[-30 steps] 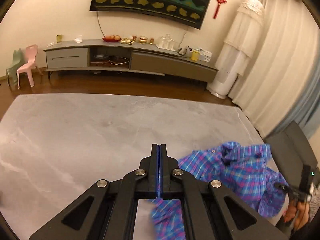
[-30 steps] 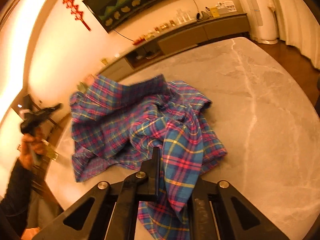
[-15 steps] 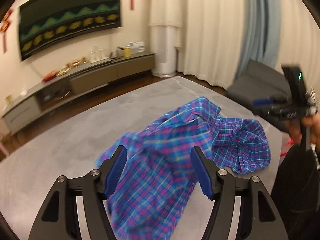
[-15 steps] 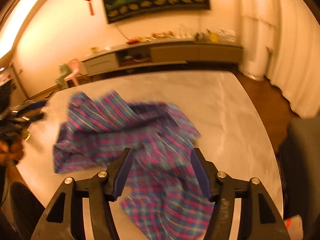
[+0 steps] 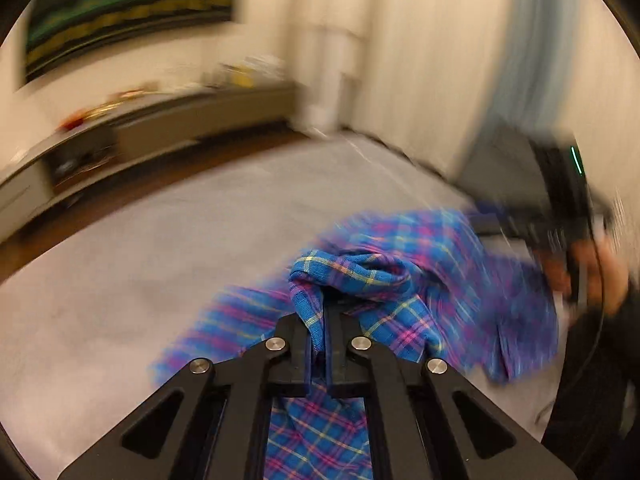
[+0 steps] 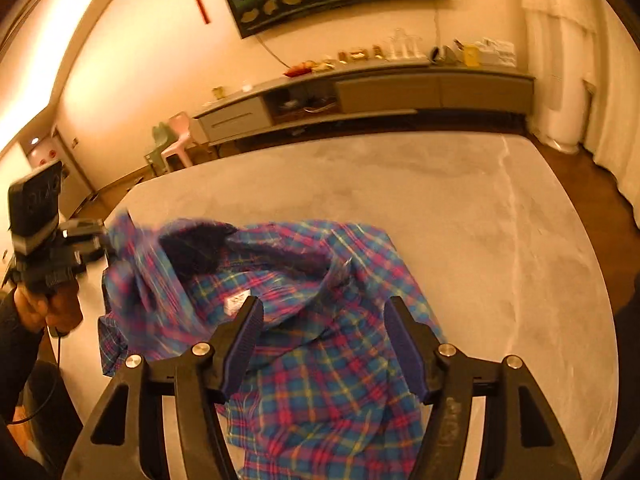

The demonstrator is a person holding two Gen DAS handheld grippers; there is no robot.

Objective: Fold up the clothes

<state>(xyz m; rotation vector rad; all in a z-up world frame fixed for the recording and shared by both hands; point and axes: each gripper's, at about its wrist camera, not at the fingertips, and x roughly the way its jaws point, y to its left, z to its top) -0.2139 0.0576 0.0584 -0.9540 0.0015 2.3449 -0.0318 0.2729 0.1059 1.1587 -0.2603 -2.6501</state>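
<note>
The grey marbled table [image 6: 500, 240] fills my view under warm living-room light, with a long low cabinet [image 6: 400, 88] against the far wall, and the plaid shirt [image 6: 320, 360] lies crumpled on the near side of it. The change over the last second is a swap of grips: my left claw [image 5: 318, 344], which was spread wide over the cloth half a second ago, is now clamped on a bunched fold of the shirt, while my right claw [image 6: 320, 344], which pinched fabric a second ago, now stands apart above the heap, holding nothing. The left view is streaked with blur, so that side is moving fast. I judge I am re-gripping to shake the shirt out flat; it is not folded as it lies, and no clean edge or sleeve is laid out.
</note>
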